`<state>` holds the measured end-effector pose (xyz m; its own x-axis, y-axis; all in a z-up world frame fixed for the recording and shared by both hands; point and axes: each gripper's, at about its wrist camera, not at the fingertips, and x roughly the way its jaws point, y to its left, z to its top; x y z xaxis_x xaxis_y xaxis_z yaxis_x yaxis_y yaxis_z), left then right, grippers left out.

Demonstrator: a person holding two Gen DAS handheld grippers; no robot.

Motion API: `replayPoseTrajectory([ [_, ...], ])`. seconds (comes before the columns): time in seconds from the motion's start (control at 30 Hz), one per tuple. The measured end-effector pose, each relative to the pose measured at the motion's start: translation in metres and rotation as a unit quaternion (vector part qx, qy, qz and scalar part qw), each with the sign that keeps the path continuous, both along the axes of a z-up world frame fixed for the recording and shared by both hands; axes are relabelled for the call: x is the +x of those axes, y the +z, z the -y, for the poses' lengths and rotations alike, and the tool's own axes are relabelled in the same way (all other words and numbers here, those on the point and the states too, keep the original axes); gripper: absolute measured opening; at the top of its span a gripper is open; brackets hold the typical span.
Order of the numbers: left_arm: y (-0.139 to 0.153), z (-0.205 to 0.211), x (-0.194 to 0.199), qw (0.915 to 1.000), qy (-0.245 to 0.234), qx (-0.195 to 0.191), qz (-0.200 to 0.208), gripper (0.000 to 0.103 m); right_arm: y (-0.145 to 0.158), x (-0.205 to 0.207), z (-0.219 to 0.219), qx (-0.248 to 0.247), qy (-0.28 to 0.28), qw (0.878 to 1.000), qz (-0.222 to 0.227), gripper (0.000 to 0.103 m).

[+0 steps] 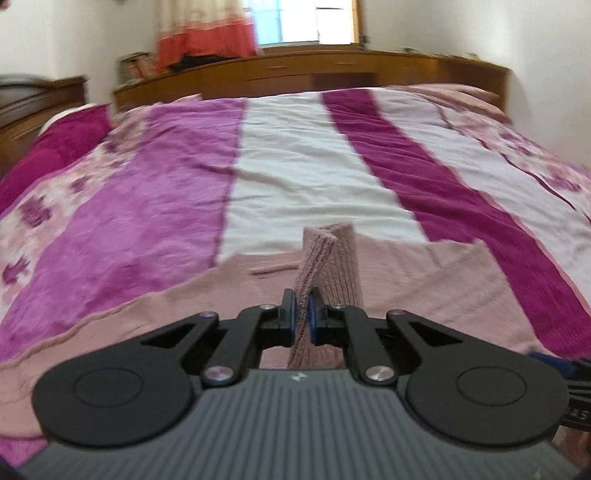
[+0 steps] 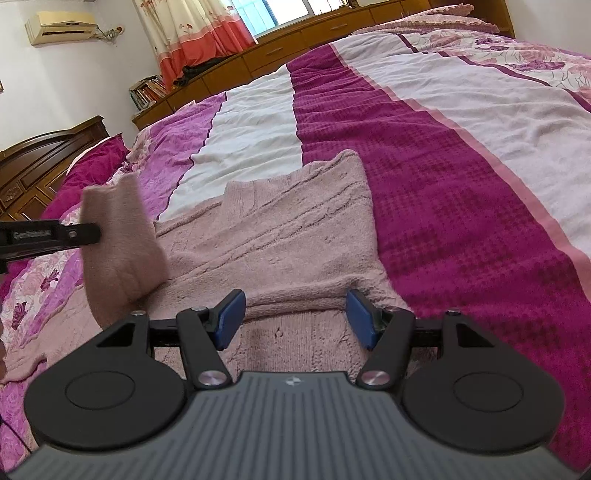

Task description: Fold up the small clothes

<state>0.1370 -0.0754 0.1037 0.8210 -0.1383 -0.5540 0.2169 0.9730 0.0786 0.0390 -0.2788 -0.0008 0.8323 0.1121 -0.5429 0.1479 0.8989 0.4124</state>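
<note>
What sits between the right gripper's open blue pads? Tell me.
In the right wrist view, the folded edge of the pale pink knitted sweater spans the right gripper, untouched by either pad.

Beyond the sweater (image 2: 280, 236) the bed (image 2: 461, 177) lies open to the wooden drawer unit (image 2: 295, 33); a raised sleeve (image 2: 122, 236) blocks the left

A: Qty?
B: 1 sweater (image 2: 295, 236), 1 bed (image 2: 443, 184), 2 grippers – left (image 1: 302, 314), right (image 2: 293, 319).
A: Else?
B: 1 curtain (image 2: 192, 33), 1 AC (image 2: 61, 26).
</note>
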Motion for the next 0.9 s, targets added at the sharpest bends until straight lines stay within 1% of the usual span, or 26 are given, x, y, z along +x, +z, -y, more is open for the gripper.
replayPoseTrajectory([
  [0.17,-0.005,-0.040,0.002,0.9984,0.052,-0.017,-0.011,0.009,-0.001,0.001,-0.002,-0.005,0.001,1.000,-0.002,0.068],
  [0.37,-0.031,-0.079,-0.001,0.9929,0.108,-0.014,-0.049,0.009,-0.003,0.002,-0.003,-0.009,0.002,1.000,-0.005,0.068],
  [0.47,-0.046,-0.092,-0.005,0.9901,0.124,-0.011,-0.065,0.011,-0.003,0.002,-0.005,-0.014,0.003,1.000,-0.007,0.068],
  [0.57,-0.056,-0.102,-0.006,0.9881,0.128,-0.019,-0.083,0.012,-0.003,0.003,-0.006,-0.021,0.004,1.000,-0.009,0.068],
  [0.6,-0.059,-0.104,-0.006,0.9879,0.127,-0.021,-0.086,0.013,-0.003,0.003,-0.007,-0.022,0.004,1.000,-0.009,0.068],
  [0.63,-0.061,-0.107,-0.006,0.9875,0.128,-0.022,-0.090,0.017,-0.003,0.004,-0.007,-0.024,0.005,1.000,-0.010,0.068],
  [0.67,-0.062,-0.109,-0.007,0.9868,0.131,-0.022,-0.093,0.023,-0.003,0.004,-0.007,-0.025,0.005,1.000,-0.011,0.068],
  [0.77,-0.062,-0.118,-0.014,0.9865,0.132,-0.031,-0.091,0.032,-0.002,0.004,-0.007,-0.027,0.006,1.000,-0.014,0.068],
  [0.9,-0.054,-0.130,-0.022,0.9874,0.126,-0.045,-0.085,0.034,0.004,0.004,-0.008,-0.029,0.007,0.999,-0.020,0.068],
])
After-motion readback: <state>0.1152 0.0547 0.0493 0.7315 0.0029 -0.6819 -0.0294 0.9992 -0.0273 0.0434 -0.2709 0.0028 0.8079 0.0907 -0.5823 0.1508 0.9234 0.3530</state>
